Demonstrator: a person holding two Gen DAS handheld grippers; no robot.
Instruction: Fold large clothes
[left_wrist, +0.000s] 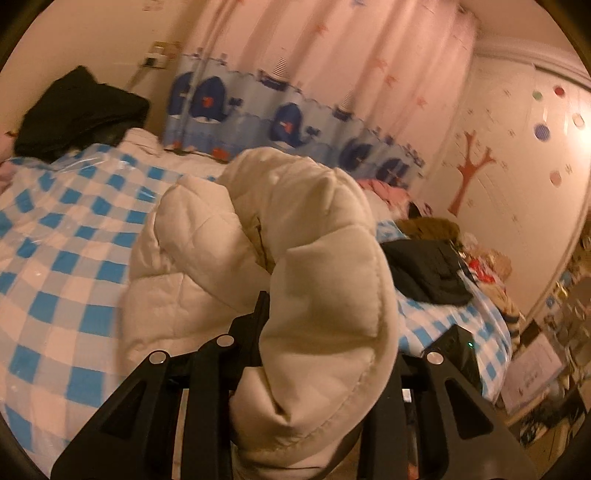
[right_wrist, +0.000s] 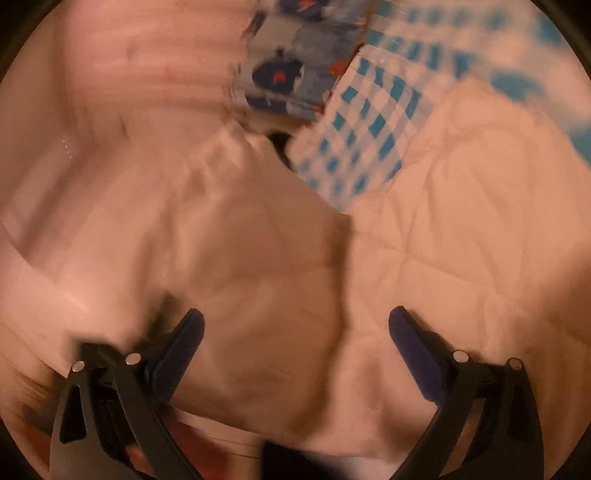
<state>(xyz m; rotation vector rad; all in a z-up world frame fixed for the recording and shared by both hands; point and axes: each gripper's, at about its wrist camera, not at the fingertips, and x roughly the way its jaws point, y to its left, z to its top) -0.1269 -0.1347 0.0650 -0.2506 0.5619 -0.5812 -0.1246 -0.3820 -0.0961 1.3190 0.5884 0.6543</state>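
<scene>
A cream quilted puffer coat (left_wrist: 229, 236) lies bunched on a bed with a blue-and-white checked cover (left_wrist: 62, 258). My left gripper (left_wrist: 295, 332) is shut on a thick padded part of the coat, which drapes over the fingers and hides the right one; it is lifted above the bed. In the blurred right wrist view, the same cream coat (right_wrist: 266, 258) fills the frame. My right gripper (right_wrist: 295, 328) is open, its two fingers spread wide just above the fabric, holding nothing.
A dark garment pile (left_wrist: 81, 110) sits at the bed's far left. Another dark garment (left_wrist: 424, 269) and toys lie at the right. A whale-print curtain (left_wrist: 280, 122) hangs behind. A black device (left_wrist: 461, 350) sits on the bed's right edge. The checked cover (right_wrist: 369, 122) shows beyond the coat.
</scene>
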